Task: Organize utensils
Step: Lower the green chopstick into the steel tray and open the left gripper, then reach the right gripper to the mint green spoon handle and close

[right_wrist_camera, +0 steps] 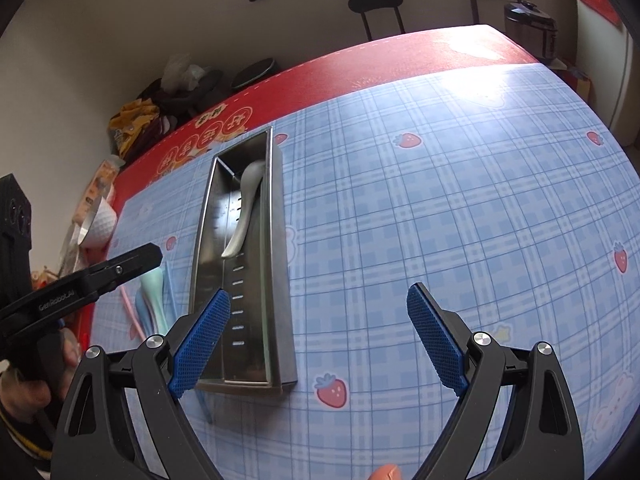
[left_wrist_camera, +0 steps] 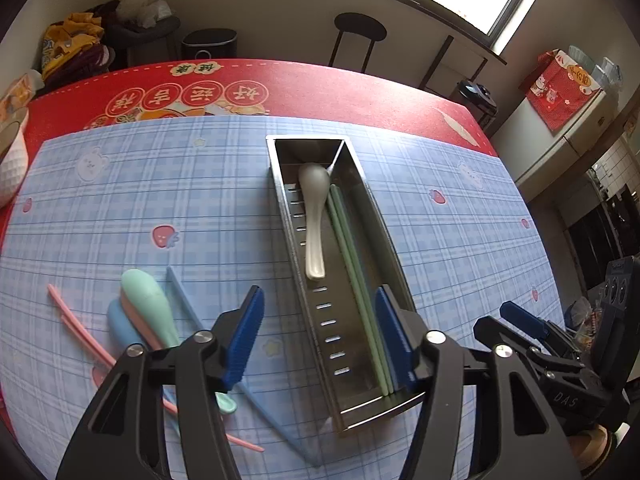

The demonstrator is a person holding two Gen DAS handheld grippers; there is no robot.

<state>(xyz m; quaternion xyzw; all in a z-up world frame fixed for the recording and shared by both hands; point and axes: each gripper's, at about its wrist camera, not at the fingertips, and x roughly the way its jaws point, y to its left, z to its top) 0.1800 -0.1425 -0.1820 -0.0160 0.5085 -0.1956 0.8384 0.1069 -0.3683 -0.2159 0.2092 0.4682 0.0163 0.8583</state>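
blue plaid mat (left_wrist_camera: 160,184), red tablecloth (left_wrist_camera: 320,84), blk stool (left_wrist_camera: 360,36)

Left gripper (left_wrist_camera: 320,336): black plastic arms, 2 blue ribbed pads, round silver screw heads at pivots. Seen from right wrist view, its arm bore white lettering "GetRobot.AI". Right gripper (right_wrist_camera: 318,338): same black frame with triangular cut-outs, 2 blue pads (right_wrist_camera: 200,344) with fine grid texture, 4 silver screws. In left wrist view its black body showed raised letters "DAS". Hand (right_wrist_camera: 24,396) wore dark cuff with yellow stripe.
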